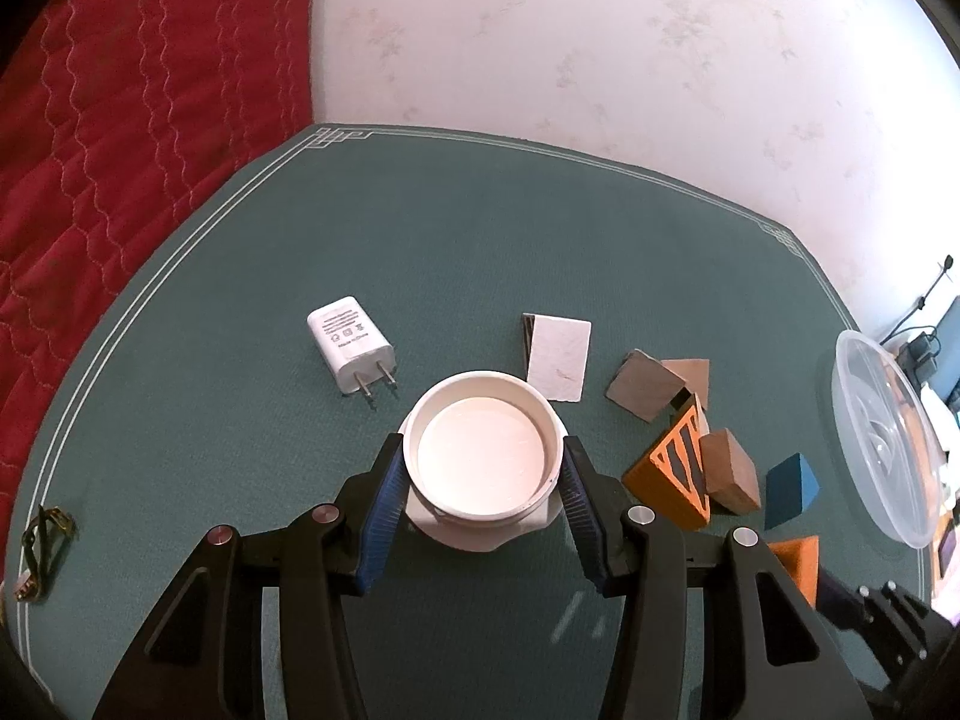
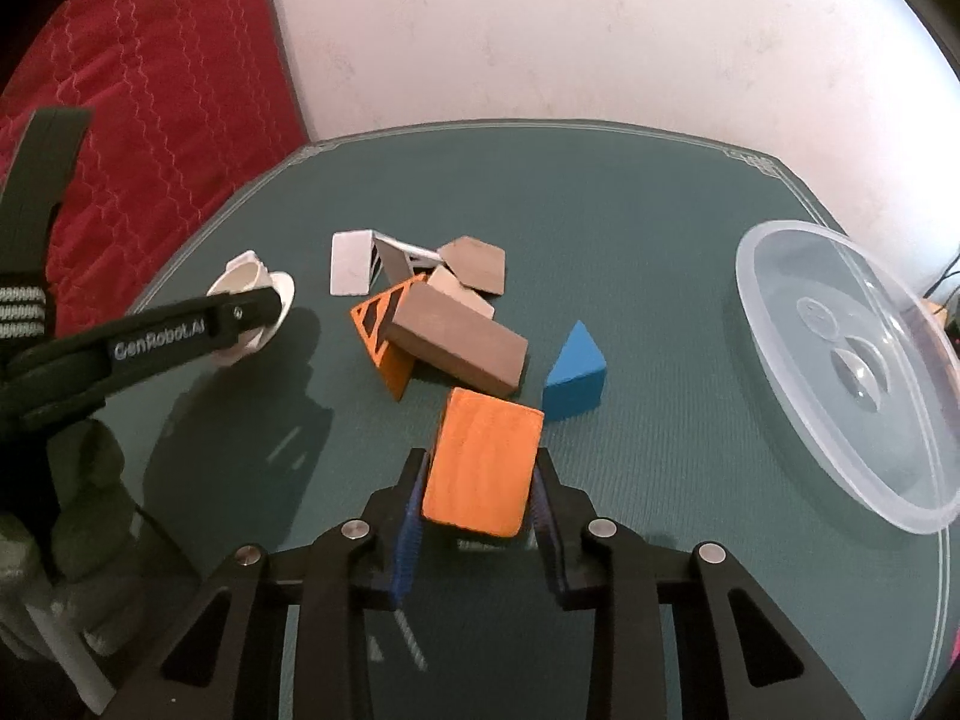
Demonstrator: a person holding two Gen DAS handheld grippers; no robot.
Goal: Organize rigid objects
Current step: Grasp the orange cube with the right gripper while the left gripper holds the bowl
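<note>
Pinching the orange block (image 2: 482, 462) by its flat sides, my right claw (image 2: 480, 495) is holding it at six o'clock of the pile (image 2: 444, 324); it looks stiff, light wood, unlikely to slip. Left claw (image 1: 480, 483) is gripping the white cup (image 1: 483, 459) across its rim, probably smooth plastic, so I'm squeezing gently.

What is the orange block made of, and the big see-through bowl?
The orange block looks like painted wood: faint grain lines show through its matte orange coat. The see-through bowl looks like thin, glossy clear plastic, with moulded circles in its bottom and the green table showing through.
</note>
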